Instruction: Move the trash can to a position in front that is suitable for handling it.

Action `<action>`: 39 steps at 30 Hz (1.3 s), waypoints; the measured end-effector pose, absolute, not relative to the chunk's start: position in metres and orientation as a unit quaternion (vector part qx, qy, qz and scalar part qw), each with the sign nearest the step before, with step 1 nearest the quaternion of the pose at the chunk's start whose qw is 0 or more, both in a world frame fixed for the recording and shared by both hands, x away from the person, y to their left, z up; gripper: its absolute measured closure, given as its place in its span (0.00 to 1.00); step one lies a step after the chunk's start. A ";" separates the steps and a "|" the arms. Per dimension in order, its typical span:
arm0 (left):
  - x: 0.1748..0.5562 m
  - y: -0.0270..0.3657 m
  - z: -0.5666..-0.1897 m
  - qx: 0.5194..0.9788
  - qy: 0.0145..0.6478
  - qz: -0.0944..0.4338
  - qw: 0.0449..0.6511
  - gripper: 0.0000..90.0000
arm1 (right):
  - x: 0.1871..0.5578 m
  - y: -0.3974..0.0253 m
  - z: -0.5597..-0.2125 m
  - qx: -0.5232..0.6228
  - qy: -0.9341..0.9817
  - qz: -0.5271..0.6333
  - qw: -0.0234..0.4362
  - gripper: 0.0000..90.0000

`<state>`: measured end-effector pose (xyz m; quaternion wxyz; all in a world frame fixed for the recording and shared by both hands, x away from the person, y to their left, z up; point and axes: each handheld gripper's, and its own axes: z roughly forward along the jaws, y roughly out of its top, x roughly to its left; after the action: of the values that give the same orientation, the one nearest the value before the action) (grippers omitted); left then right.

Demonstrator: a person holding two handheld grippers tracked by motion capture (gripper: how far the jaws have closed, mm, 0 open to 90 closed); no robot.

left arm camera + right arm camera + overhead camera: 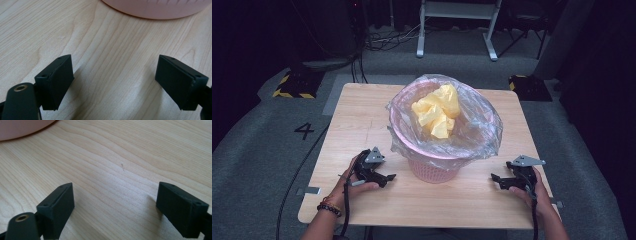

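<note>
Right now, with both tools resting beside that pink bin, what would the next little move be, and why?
Probably lift the left hand-held gripper toward the clear liner's edge. Both sit open on the table, holding nothing, beside the pink bin with yellow paper inside.

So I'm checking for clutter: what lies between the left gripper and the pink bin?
Nothing: bare wooden table runs from the left gripper and its open fingers to the pink bin, as the left gripper view shows.
</note>
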<state>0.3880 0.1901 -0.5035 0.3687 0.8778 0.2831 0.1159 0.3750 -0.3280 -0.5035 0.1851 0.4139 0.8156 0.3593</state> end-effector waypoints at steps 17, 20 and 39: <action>0.378 0.146 -0.503 0.890 0.243 0.098 0.373 0.16 | 0.380 -0.313 -0.492 0.382 0.819 0.381 0.197 0.22; 0.386 0.137 -0.503 0.891 0.240 0.098 0.372 0.16 | 0.384 -0.301 -0.478 0.347 0.821 0.407 0.201 0.22; 0.421 0.116 -0.503 0.888 0.251 0.104 0.371 0.15 | 0.382 -0.246 -0.457 0.208 0.836 0.480 0.164 0.23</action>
<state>0.4207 0.1162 -0.5028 0.3706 0.8882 0.2508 0.1045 0.3820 -0.2461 -0.4570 0.1640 0.2076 0.8363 0.4802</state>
